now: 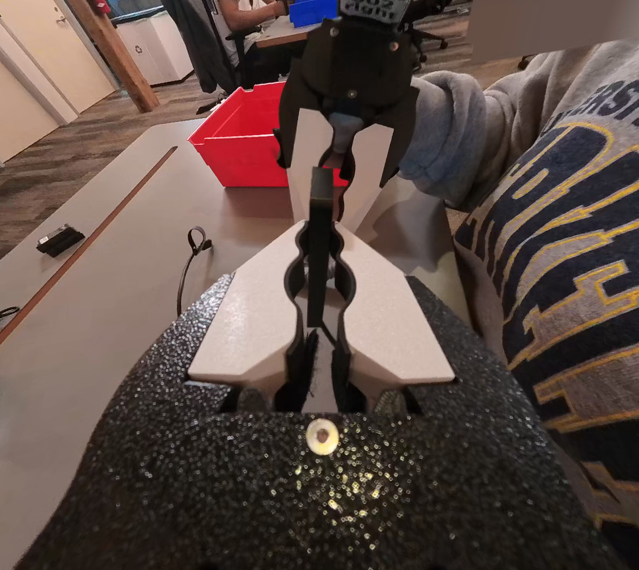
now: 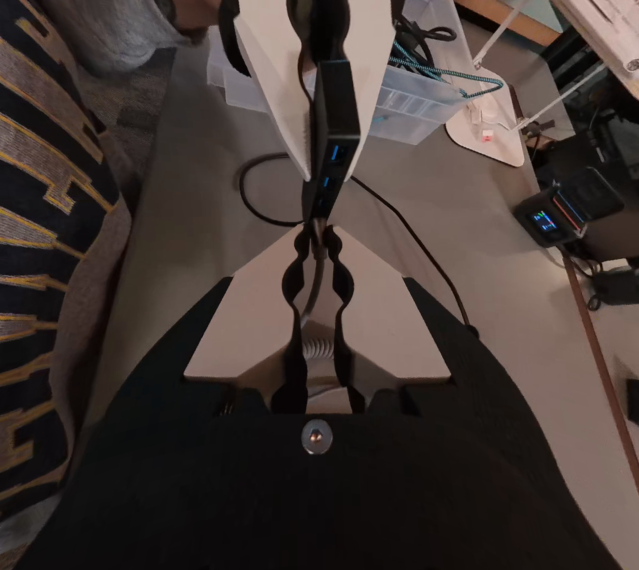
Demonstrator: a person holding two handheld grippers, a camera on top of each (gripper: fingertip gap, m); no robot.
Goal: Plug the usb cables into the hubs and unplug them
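Note:
A slim black USB hub (image 1: 321, 194) is held off the grey table (image 1: 121, 277) between both grippers. My left gripper (image 1: 320, 225) is shut on the hub's near part. In the right wrist view the hub (image 2: 337, 104) shows blue ports down its edge, and the left gripper (image 2: 328, 173) grips it from above. My right gripper (image 2: 318, 232) is shut on a grey USB plug (image 2: 317, 242) that meets the hub's lowest end. Its grey cable (image 2: 314, 294) runs back between the fingers. The right gripper (image 1: 337, 207) faces my left one.
A red bin (image 1: 242, 145) stands behind the grippers. A small black device (image 1: 60, 238) and a black strapped cable (image 1: 193, 249) lie on the left. A clear bin of cables (image 2: 408, 104), a white stand base (image 2: 484, 135), a black cable (image 2: 415, 242) and a black box with a screen (image 2: 553, 218) are nearby.

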